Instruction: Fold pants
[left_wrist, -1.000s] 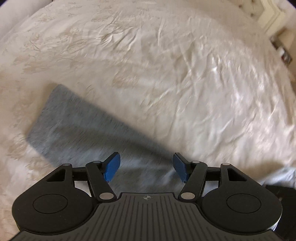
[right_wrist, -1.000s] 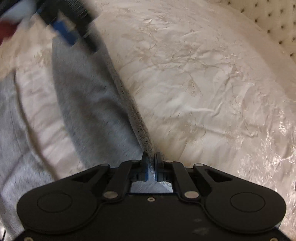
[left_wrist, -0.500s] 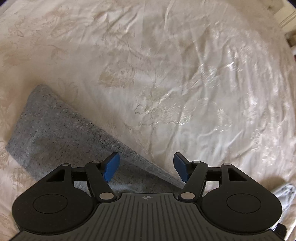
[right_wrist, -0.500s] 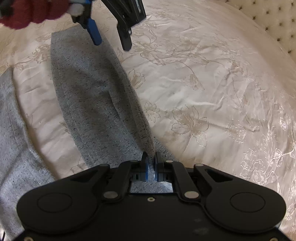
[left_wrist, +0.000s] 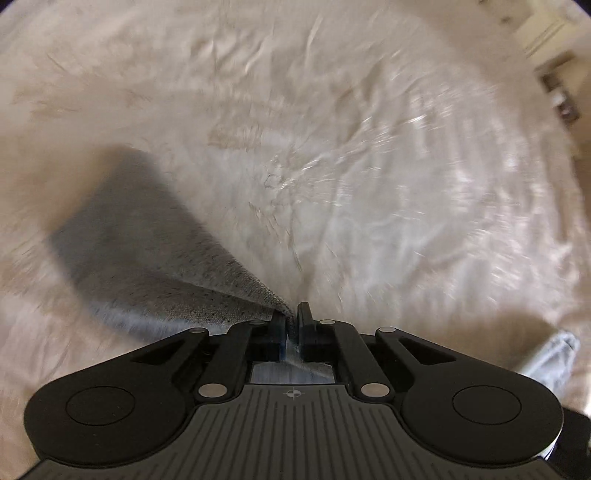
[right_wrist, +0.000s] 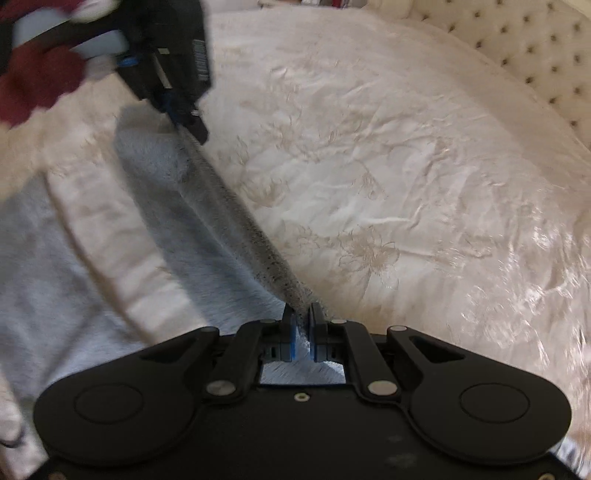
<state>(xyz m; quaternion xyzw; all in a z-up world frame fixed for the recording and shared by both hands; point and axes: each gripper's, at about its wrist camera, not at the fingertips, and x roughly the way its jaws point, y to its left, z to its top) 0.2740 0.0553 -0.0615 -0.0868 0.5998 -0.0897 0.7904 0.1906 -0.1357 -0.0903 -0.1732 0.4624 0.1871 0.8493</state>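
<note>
Grey knit pants (left_wrist: 147, 258) lie on a cream floral bedspread (left_wrist: 369, 166). My left gripper (left_wrist: 291, 317) is shut on the edge of one pant leg, near its hem. My right gripper (right_wrist: 302, 325) is shut on the same leg's edge further along; the cloth (right_wrist: 221, 229) stretches taut from it up to the left gripper (right_wrist: 184, 114), which shows at the top left. The other leg (right_wrist: 48, 277) lies flat at the left. Both views are motion-blurred.
A tufted cream headboard (right_wrist: 535, 55) runs along the top right of the right wrist view. A hand in a dark red glove (right_wrist: 37, 85) holds the left gripper. Furniture (left_wrist: 554, 74) stands beyond the bed's far right edge.
My left gripper was open above the leg; it has now shut on the leg's edge. Both grippers lift the edge and the cloth is pulled taut between them.
</note>
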